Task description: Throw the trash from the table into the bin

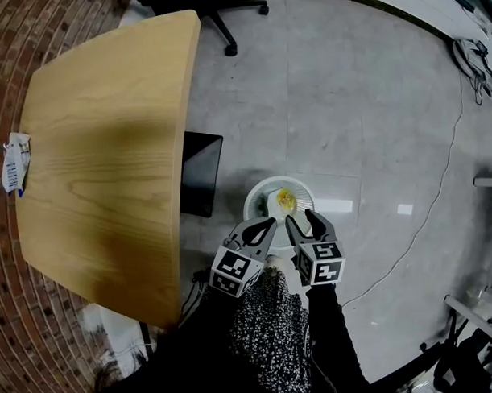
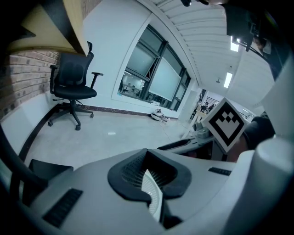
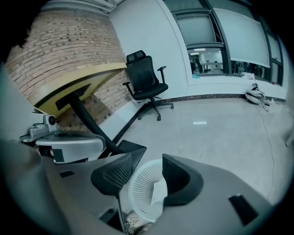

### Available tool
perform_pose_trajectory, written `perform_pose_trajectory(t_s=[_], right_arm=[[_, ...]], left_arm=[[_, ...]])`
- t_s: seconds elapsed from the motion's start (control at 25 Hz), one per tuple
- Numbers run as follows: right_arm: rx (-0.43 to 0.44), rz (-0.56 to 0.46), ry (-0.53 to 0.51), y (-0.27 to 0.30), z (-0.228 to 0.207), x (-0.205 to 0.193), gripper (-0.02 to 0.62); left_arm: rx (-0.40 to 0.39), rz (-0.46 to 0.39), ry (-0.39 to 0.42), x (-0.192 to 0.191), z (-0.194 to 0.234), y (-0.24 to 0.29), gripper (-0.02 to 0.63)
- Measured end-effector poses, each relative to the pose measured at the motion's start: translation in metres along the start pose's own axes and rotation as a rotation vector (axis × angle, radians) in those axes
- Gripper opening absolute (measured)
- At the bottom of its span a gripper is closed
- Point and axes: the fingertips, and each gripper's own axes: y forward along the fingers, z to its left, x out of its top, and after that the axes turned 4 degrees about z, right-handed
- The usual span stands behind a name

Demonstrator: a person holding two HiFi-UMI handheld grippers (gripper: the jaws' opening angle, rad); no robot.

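right gripper (image 1: pixel 300 218) slack and empty, left gripper (image 1: pixel 269 223) pinched on nothing above the white mesh plastic bin (image 1: pixel 253 197) holding yellow crumpled trash (image 1: pixel 284 201) — a hasty reach could nudge the white-and-blue wrapper (image 1: pixel 15 163) off the light wooden table (image 1: pixel 103 146).

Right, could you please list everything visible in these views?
table: one, light wood, left of the head view
packet: one, white and blue, on the table's left edge
base plate: one, black, on the floor beside the table
bin: one, white mesh, on the floor right of the table
trash: one clump, yellow, inside the bin
office chair: one, black, beyond the table's far end
cables: one bundle, pale, floor, upper right
left hand-held gripper: one, grey and black, jaws together, over the bin's near rim
right hand-held gripper: one, grey and black, jaws apart, empty, over the bin
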Motion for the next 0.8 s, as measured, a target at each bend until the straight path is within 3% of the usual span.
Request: perform_pose_trajectory(t_s=[0.16, 0.28, 0.52, 0.8], right_arm=[[-0.009, -0.033, 0.002, -0.024, 0.005, 0.027, 0.211], [-0.032, -0.060, -0.031, -0.048, 0.013, 0.048, 0.060], [-0.039, -0.127, -0.049, -0.102, 0.024, 0.096, 0.015], [-0.074, -0.266, -0.070, -0.167, 0.031, 0.158, 0.014]], left_arm=[[0.009, -0.031, 0.025, 0.034, -0.004, -0.013, 0.006], [0.002, -0.047, 0.052, 0.060, -0.015, -0.027, 0.006], [-0.016, -0.076, 0.122, 0.112, -0.042, -0.058, 0.006], [0.010, -0.144, 0.155, 0.163, -0.055, -0.092, 0.006]])
